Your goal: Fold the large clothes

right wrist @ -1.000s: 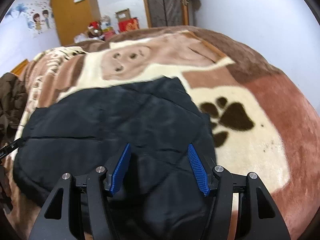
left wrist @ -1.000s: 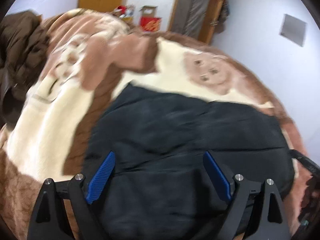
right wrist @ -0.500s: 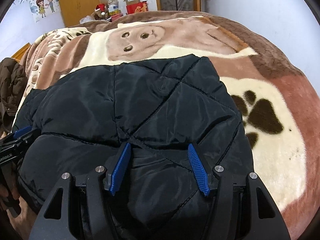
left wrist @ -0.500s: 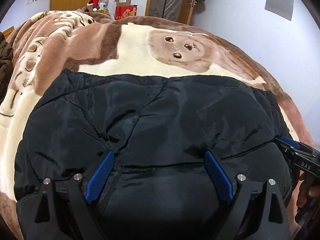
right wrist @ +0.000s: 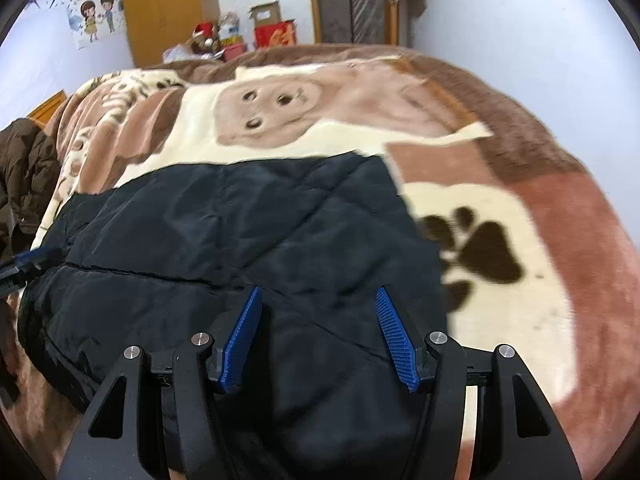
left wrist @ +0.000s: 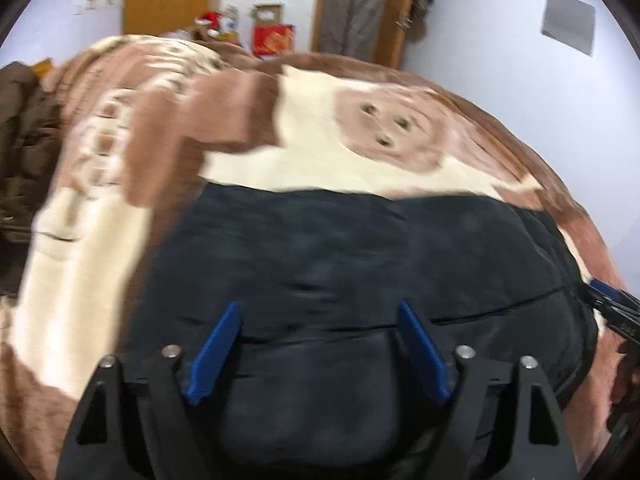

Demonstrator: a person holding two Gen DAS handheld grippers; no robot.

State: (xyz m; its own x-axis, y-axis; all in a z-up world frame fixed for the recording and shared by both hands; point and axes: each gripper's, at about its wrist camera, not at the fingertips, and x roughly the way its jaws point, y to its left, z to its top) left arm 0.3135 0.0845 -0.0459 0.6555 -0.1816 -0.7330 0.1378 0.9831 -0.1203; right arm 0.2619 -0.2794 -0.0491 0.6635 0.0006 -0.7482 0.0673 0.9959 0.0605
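Observation:
A black quilted jacket (left wrist: pixel 360 264) lies folded on the bed, and it also shows in the right wrist view (right wrist: pixel 240 232). My left gripper (left wrist: pixel 320 312) is open, its blue pads apart over the jacket's near left part. My right gripper (right wrist: pixel 320 296) is open over the jacket's near right part, nothing between its pads. The right gripper's tip shows at the right edge of the left wrist view (left wrist: pixel 612 304). The left gripper's tip shows at the left edge of the right wrist view (right wrist: pixel 28 260).
The jacket rests on a brown and cream bear-print blanket (left wrist: pixel 360 160) with a paw print (right wrist: pixel 480 240) at the right. A brown coat (right wrist: pixel 24 176) is heaped at the left of the bed. Boxes (right wrist: pixel 272 28), a wardrobe (right wrist: pixel 168 4) and a door stand beyond the bed.
Both grippers have pulled back and up from the jacket, so it looks smaller and more blanket shows. Both stay open. The left wrist view has swung left and is blurred.

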